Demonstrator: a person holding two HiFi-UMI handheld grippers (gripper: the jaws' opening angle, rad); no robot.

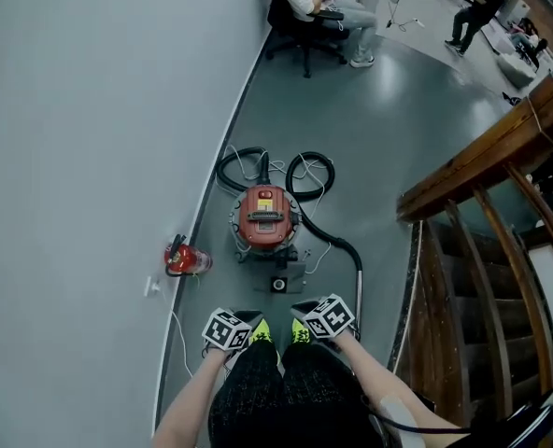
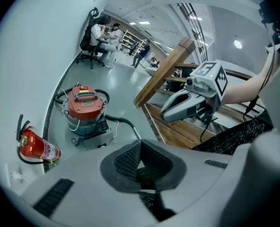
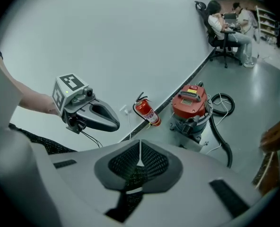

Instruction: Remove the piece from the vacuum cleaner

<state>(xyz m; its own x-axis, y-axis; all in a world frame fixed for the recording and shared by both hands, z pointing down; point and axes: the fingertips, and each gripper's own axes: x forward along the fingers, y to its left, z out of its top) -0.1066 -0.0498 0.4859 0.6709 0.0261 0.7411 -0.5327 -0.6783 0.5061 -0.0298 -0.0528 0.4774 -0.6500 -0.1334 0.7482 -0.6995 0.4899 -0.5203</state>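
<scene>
The vacuum cleaner (image 1: 264, 217) has a red lid on a grey drum and stands on the grey floor by the wall, well ahead of me. Its black hose (image 1: 309, 169) loops behind it and runs right to a dark tube (image 1: 358, 278). A small grey base with a round dark opening (image 1: 279, 284) sits at its front. My left gripper (image 1: 232, 330) and right gripper (image 1: 321, 317) hang side by side above my feet, far from the vacuum. In the left gripper view my left gripper (image 2: 141, 148) is shut and empty. In the right gripper view my right gripper (image 3: 140, 150) is shut, nothing in it.
A red fire extinguisher (image 1: 185, 259) lies against the pale wall left of the vacuum. A wooden stair railing (image 1: 482, 157) and steps border the right side. A white cable (image 1: 176, 329) runs along the wall. People sit at office chairs (image 1: 306, 26) far off.
</scene>
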